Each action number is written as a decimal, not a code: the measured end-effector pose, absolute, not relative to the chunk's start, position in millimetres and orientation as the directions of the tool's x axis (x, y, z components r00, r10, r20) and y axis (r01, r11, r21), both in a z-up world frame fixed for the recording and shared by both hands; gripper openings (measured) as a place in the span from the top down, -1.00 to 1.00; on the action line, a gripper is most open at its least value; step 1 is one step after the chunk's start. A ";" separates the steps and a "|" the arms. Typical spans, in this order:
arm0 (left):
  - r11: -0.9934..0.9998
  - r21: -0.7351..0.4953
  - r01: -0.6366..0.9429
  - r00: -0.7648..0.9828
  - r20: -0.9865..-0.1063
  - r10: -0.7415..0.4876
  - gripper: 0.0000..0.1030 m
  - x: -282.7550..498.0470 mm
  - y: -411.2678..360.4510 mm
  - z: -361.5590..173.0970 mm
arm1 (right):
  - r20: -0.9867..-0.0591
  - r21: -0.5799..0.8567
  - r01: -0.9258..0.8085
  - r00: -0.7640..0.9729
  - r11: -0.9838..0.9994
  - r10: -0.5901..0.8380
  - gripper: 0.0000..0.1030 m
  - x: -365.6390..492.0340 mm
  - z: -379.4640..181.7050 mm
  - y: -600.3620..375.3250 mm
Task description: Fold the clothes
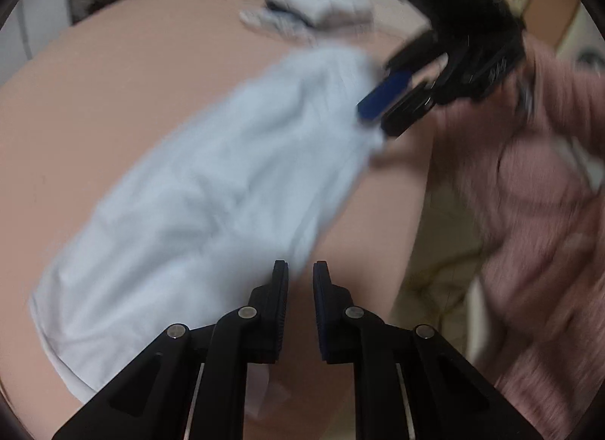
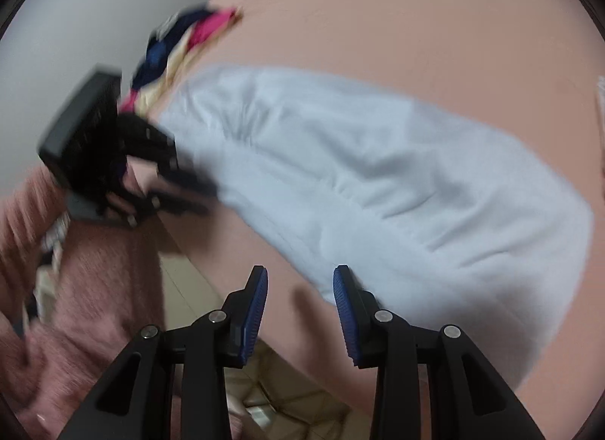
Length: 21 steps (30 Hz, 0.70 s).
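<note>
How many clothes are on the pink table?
3 that I can see: a pale blue garment lying across the middle, a grey-white folded pile at the far edge, and a colourful bundle near another edge. More may be hidden outside the views.

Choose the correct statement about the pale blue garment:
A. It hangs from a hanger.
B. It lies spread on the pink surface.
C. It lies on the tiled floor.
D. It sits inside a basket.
B: the pale blue garment lies stretched out across the pink surface, as both wrist views show.
</note>
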<state>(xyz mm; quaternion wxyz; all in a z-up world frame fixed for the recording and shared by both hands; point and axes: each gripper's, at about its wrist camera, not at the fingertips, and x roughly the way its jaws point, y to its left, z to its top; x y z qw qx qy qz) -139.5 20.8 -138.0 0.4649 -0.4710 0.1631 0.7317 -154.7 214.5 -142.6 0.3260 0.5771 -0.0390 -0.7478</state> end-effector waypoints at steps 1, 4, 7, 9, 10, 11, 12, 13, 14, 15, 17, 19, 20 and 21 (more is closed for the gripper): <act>-0.551 -0.184 -0.814 -0.179 -0.823 0.539 0.77 -147.3 25.1 -132.6 | -0.828 0.413 0.431 -0.189 -0.802 -0.528 0.31 -157.6 -133.4 216.5; -0.678 -0.131 -0.723 -0.285 -0.837 0.466 0.77 -164.2 34.4 -142.2 | -0.833 0.280 0.329 -0.383 -0.902 -0.399 0.30 -173.6 -129.8 209.4; -0.726 -0.046 -0.686 -0.298 -0.893 0.338 0.76 -150.9 40.6 -169.7 | -0.915 0.169 0.293 -0.307 -0.941 -0.261 0.30 -180.7 -163.7 191.2; -0.735 -0.063 -0.676 -0.316 -0.875 0.366 0.74 -136.7 26.8 -163.9 | -0.918 0.111 0.359 -0.321 -0.927 -0.234 0.28 -158.7 -169.4 190.2; -0.745 -0.133 -0.654 -0.276 -0.875 0.398 0.70 -134.3 18.0 -160.3 | -0.917 0.115 0.379 -0.314 -0.918 -0.245 0.23 -149.6 -168.2 193.9; -0.750 -0.220 -0.624 -0.235 -0.863 0.448 0.43 -126.8 8.4 -155.6 | -0.919 0.141 0.388 -0.291 -0.911 -0.267 0.23 -142.8 -165.9 199.7; -0.765 -0.261 -0.589 -0.235 -0.850 0.471 0.01 -127.6 4.5 -148.7 | -0.914 0.190 0.370 -0.272 -0.909 -0.302 0.22 -140.6 -162.0 206.7; -0.784 -0.239 -0.573 -0.289 -0.836 0.467 -0.22 -128.7 7.2 -139.5 | -0.904 0.241 0.326 -0.267 -0.914 -0.334 0.22 -143.4 -157.1 213.3; -0.800 -0.189 -0.569 -0.356 -0.820 0.447 -0.49 -137.9 16.0 -134.3 | -0.893 0.273 0.282 -0.280 -0.920 -0.351 0.22 -148.8 -151.4 217.4; -0.815 -0.126 -0.566 -0.425 -0.802 0.419 -0.51 -146.7 26.8 -132.9 | -0.878 0.283 0.257 -0.319 -0.924 -0.357 0.22 -156.0 -144.7 217.4; -0.839 -0.012 -0.544 -0.496 -0.802 0.333 -0.51 -151.7 24.6 -140.0 | -0.854 0.235 0.245 -0.410 -0.940 -0.321 0.20 -168.3 -136.3 208.0; -0.848 0.060 -0.527 -0.493 -0.834 0.247 -0.51 -156.0 16.2 -158.1 | -0.859 0.166 0.219 -0.447 -0.962 -0.250 0.08 -179.8 -139.3 195.5; -0.840 0.073 -0.537 -0.460 -0.860 0.219 -0.51 -156.8 16.6 -170.3 | -0.877 0.148 0.207 -0.425 -0.967 -0.225 0.08 -184.9 -147.2 191.3; -0.833 0.083 -0.547 -0.430 -0.882 0.194 -0.52 -157.2 16.5 -181.0 | -0.893 0.129 0.196 -0.402 -0.972 -0.200 0.08 -190.0 -155.2 187.2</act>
